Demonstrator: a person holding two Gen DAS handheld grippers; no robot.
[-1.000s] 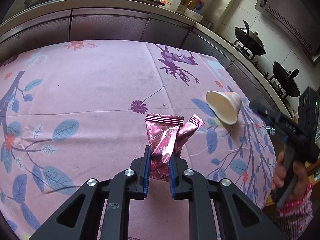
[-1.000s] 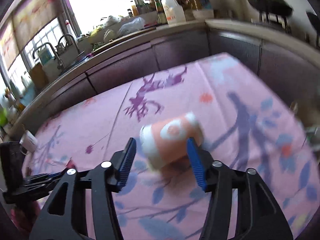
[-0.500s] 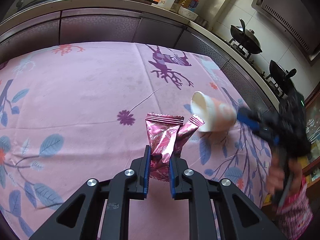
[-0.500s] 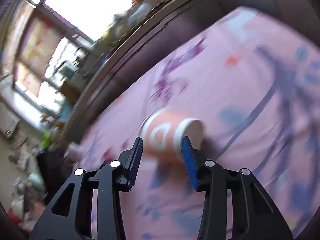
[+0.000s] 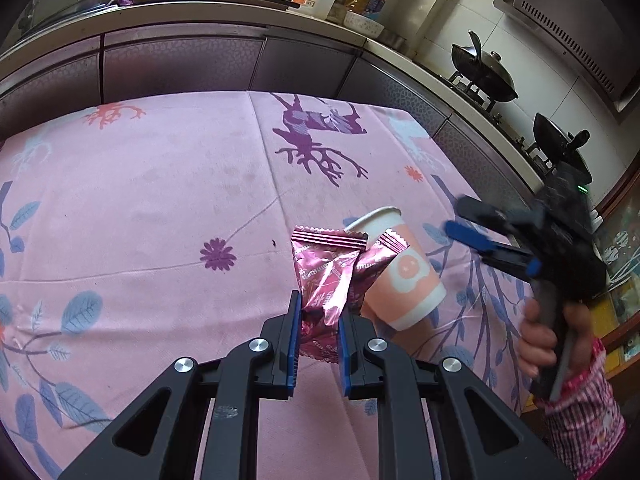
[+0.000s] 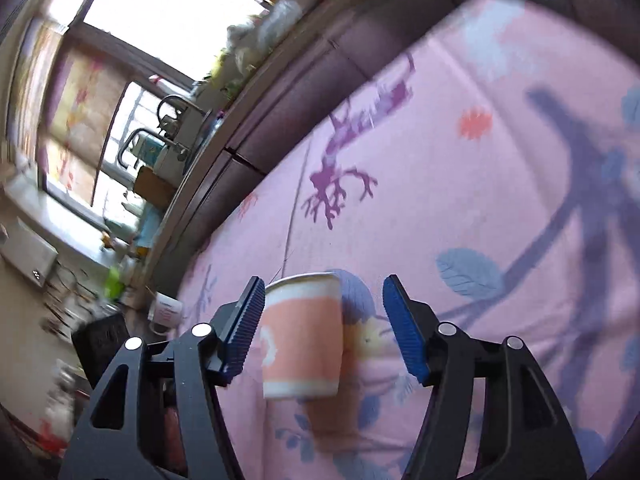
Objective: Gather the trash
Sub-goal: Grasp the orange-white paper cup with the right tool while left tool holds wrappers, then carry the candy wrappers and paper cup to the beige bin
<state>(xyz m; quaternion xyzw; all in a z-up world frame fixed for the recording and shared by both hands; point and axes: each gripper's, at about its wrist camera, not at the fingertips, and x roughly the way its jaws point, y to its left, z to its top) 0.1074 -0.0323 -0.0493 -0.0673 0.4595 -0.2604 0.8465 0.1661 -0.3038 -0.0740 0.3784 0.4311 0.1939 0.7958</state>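
Since the earlier frame, the right gripper (image 6: 324,324) has released the paper cup (image 6: 302,344), jaws opening. The left gripper (image 5: 317,342) stays clamped on pink wrappers (image 5: 324,276), which hide the cup's near side; the cup's contact with the surface (image 5: 160,184) is unclear.

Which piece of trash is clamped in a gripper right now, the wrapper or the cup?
The pink wrapper, pinched by the left gripper. The paper cup sits free between the right gripper's opening jaws.

— What is covering the table?
— A pink cloth (image 5: 168,184) with leaves and purple deer is lying on it.
— And behind it?
— Grey cupboards (image 5: 180,60) are running along the top. Two black woks (image 5: 482,74) are sitting upper right.
— Is light coming in?
— Yes, a bright window (image 6: 172,4) is shining upper left.
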